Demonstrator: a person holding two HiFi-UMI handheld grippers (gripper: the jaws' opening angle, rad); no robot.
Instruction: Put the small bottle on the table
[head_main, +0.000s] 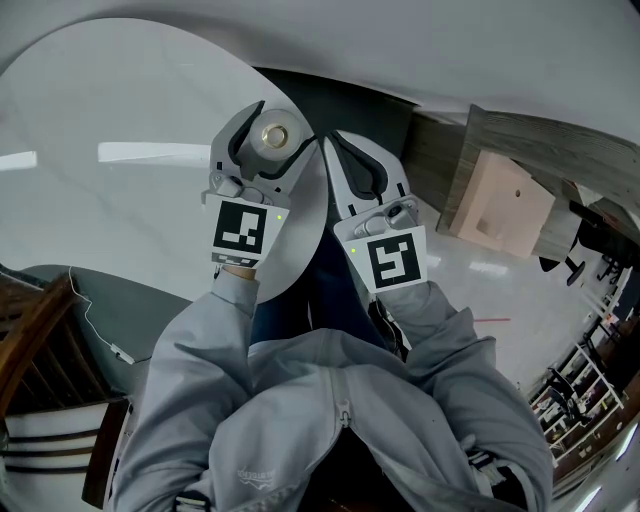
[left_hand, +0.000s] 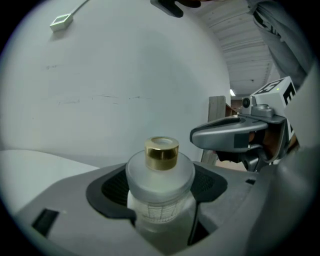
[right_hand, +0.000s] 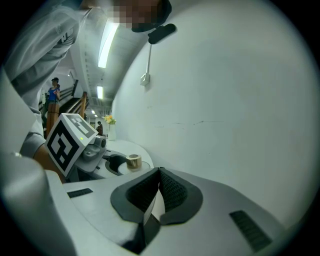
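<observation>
Currently the left gripper has its jaws clamped on the small bottle, pressing on the frosted body below the shoulder, one dark pad on each side. Bottle upright, gold cap on top and facing the head camera. It sits over the round white desk, close to the near right edge of the top. No view shows the base, so I cannot tell whether it is touching the surface or held just above it. Right gripper hangs just beside the left one, off the desk edge, jaws together with nothing between them. It has no part in this step. Judgement: this is the set-down, and most of the carrying looks done. To do it well, bring the bottle a little further in from the rim before lowering, since a placement this near the edge leaves small margin. Lower straight down with the cap level, no tilt. Part the jaws only once the base is flat and bearing weight. Open both sides evenly so neither pad drags the body sideways. Then draw the gripper back along its own line, low and slow, clear of the wider shoulder. Frosted surface probably grips the pads somewhat. Main risk is a tip-over on release.
</observation>
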